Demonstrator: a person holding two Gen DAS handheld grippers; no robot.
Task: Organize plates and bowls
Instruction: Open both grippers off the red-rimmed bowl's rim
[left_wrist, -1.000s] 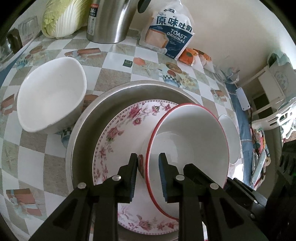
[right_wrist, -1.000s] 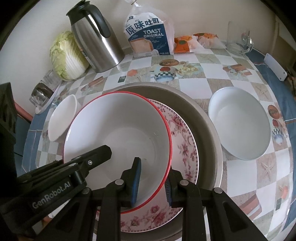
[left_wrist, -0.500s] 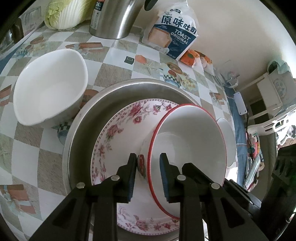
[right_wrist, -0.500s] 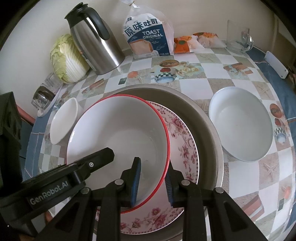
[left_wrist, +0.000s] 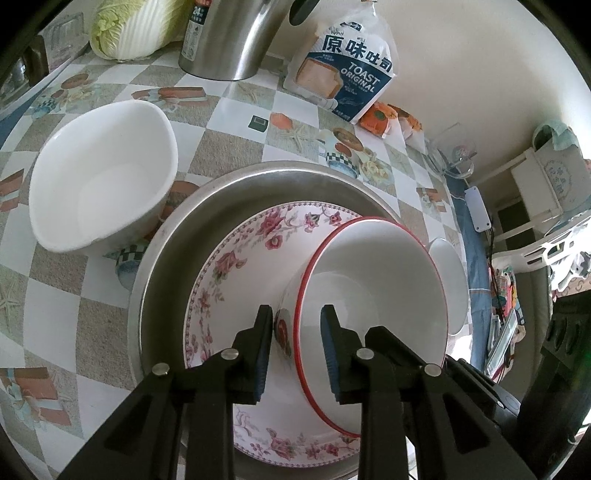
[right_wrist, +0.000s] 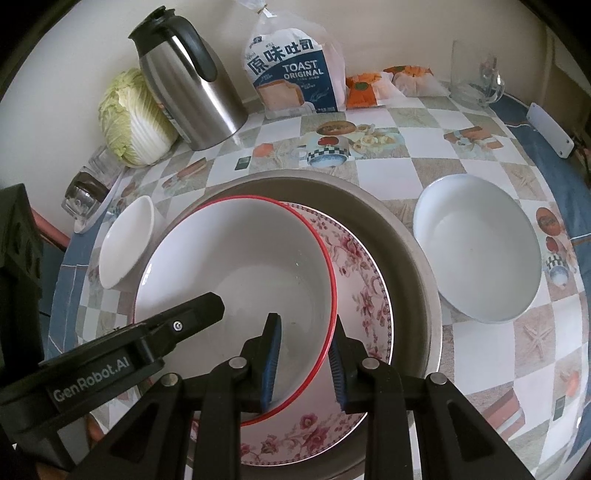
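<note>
Between both my pairs of fingers sits one red-rimmed bowl (right_wrist: 236, 273), tilted on one floral plate (right_wrist: 364, 291) inside one steel basin (right_wrist: 413, 258). My right gripper (right_wrist: 304, 356) clamps its rim; my left gripper (left_wrist: 297, 349), jaws opening, straddles its wall. Two white bowls (right_wrist: 476, 254) flank at 3 and 9 o'clock. At 12: bag (right_wrist: 291, 79) reading "TOAST ORIGINAL".

Left gripper (left_wrist: 297, 345) jaws opening astride red-rimmed bowl (left_wrist: 373, 295) rim, over floral plate (left_wrist: 236, 266).
</note>
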